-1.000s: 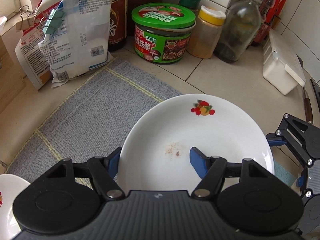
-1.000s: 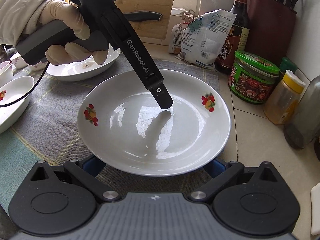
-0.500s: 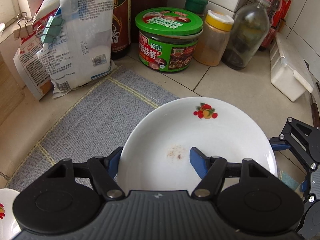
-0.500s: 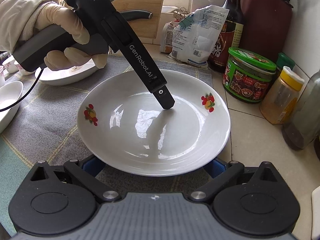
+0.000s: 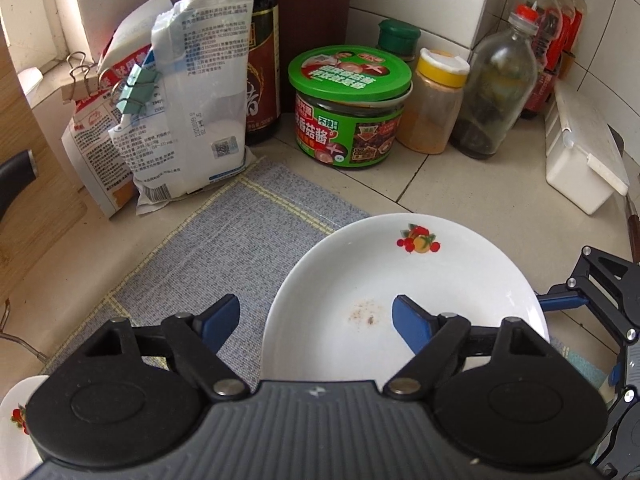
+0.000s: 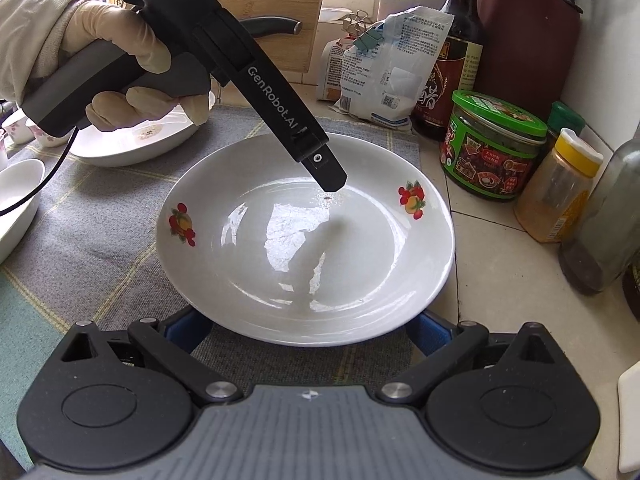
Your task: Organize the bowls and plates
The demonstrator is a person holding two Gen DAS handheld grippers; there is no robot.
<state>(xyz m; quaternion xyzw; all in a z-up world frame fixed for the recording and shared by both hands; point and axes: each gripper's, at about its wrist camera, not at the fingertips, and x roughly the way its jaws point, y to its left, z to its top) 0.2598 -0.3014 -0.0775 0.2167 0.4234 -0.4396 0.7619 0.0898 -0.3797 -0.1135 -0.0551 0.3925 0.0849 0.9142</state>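
Note:
A white plate (image 6: 280,280) with fruit prints rests on the grey mat (image 6: 100,240), partly over the tiled counter. My left gripper (image 5: 316,304) hovers over its far-left rim, jaws opening. One blue finger (image 5: 222,316) is outside the rim above the mat and the other finger (image 5: 412,320) is over the plate's inside. Neither pad presses on the plate (image 5: 440,280). From the right wrist view, the left gripper (image 6: 332,184) points down into the plate. My right gripper (image 6: 310,330) stands open at the near rim, its fingertips hidden under the plate's edge.
A second plate (image 6: 132,144) lies behind the gloved hand (image 6: 120,40), with a white bowl (image 6: 16,200) and small cups (image 6: 24,128) at the left. Jars (image 5: 352,108), bottles (image 5: 496,88), clipped bags (image 5: 192,100) and a white box (image 5: 580,160) crowd the back wall.
The left gripper's jaws have spread, and its left finger has come away from the plate's rim. The gripper has tipped up slightly. The plate and the right gripper have stayed put.

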